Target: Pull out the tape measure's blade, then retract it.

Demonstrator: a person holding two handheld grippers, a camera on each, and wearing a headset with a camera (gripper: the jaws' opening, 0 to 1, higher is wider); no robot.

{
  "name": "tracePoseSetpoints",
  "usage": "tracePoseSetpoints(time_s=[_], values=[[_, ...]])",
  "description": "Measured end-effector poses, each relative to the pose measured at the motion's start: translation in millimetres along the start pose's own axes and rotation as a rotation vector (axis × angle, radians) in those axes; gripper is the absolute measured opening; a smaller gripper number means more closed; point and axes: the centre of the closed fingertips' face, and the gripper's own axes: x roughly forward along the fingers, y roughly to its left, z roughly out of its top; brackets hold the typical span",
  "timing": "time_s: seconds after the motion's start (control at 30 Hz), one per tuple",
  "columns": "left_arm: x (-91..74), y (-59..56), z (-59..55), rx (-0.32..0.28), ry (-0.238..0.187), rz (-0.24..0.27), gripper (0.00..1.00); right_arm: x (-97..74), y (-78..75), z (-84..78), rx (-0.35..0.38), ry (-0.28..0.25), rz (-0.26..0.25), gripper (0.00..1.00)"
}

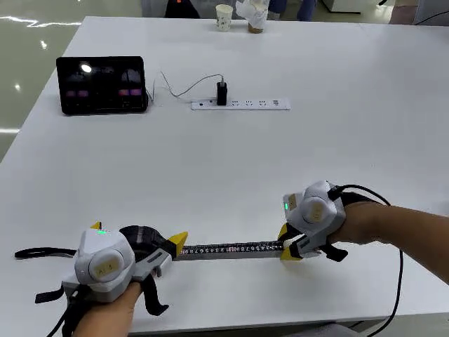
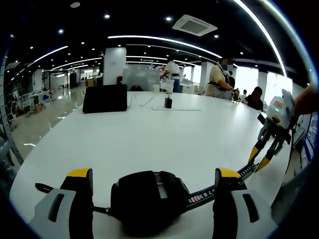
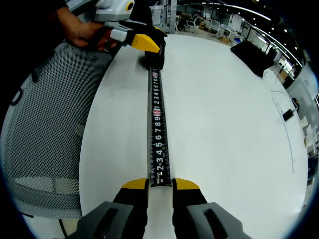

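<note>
— Where's my left hand-held gripper (image 2: 153,173)?
— Bottom of its own view, spread either side of the black rounded tape measure case (image 2: 149,199), gaps showing.
— And my right hand-held gripper (image 3: 160,183)?
— I see it pinching the tip of the black numbered blade (image 3: 157,124), which runs up-frame across the white tabletop (image 3: 224,124).

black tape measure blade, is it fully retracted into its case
No, the black numbered blade stretches from the black case to the right gripper.

On the table (image 1: 245,161) we record the tape measure case (image 1: 144,241) at 7 o'clock, its blade (image 1: 231,248) running toward 4 o'clock; tablet (image 1: 102,85) at 10, power strip (image 1: 242,104) at 12, paper cups (image 1: 224,17) behind it.
</note>
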Motion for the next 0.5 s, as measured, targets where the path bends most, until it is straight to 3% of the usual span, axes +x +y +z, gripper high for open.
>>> tracePoseSetpoints(time_s=[0.5], values=[[1.0,3.2,-6.2,0.005,0.025,0.012,0.94,0.7,-0.9,0.0,0.03,0.034,-0.015,0.11]])
